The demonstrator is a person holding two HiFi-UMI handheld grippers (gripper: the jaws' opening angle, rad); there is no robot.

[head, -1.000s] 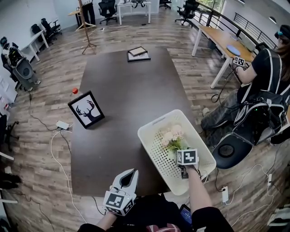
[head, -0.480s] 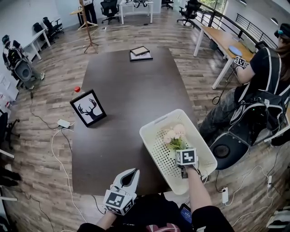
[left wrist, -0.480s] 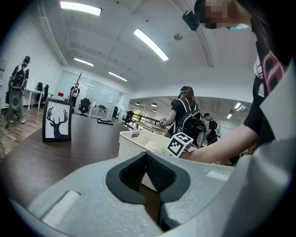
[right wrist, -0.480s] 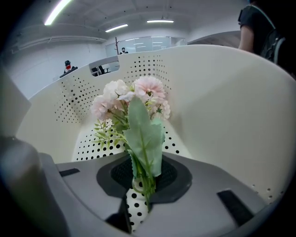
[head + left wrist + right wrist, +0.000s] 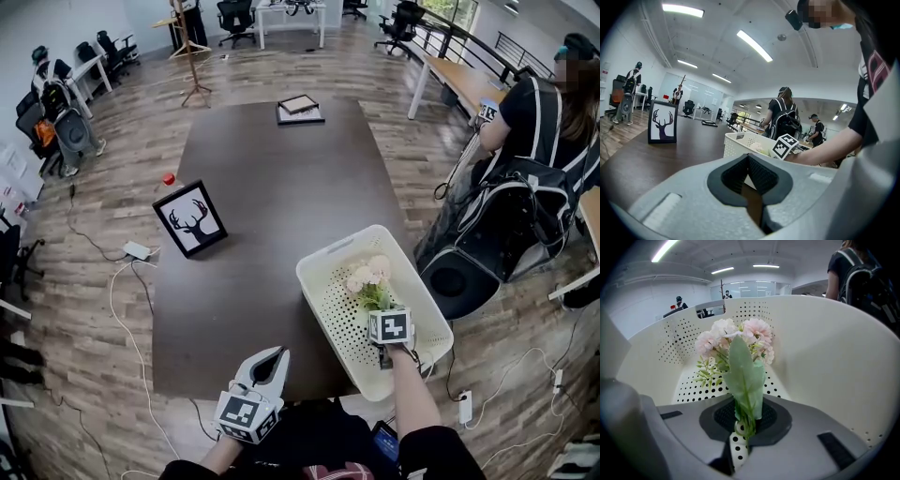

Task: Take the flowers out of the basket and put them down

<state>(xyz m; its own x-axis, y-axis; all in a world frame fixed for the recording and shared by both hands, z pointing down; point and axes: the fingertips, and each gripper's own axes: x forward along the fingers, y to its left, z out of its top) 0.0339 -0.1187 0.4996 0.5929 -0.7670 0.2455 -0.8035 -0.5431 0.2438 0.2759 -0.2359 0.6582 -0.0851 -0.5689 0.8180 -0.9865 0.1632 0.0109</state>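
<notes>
Right tongs (image 5: pixel 743 427) have just been closing and now pinch the green stems (image 5: pixel 749 404) of the flowers (image 5: pixel 736 341), which are inside the white basket (image 5: pixel 323 267) at the near right of the desk (image 5: pixel 272 187). Left tongs (image 5: pixel 267 364) hover pressed together, with nothing between them, over the desk's near edge. We judge the hold slim: only a few stems are caught, so on lifting the bunch could slip or swing, or the blooms could snag on the basket wall.
</notes>
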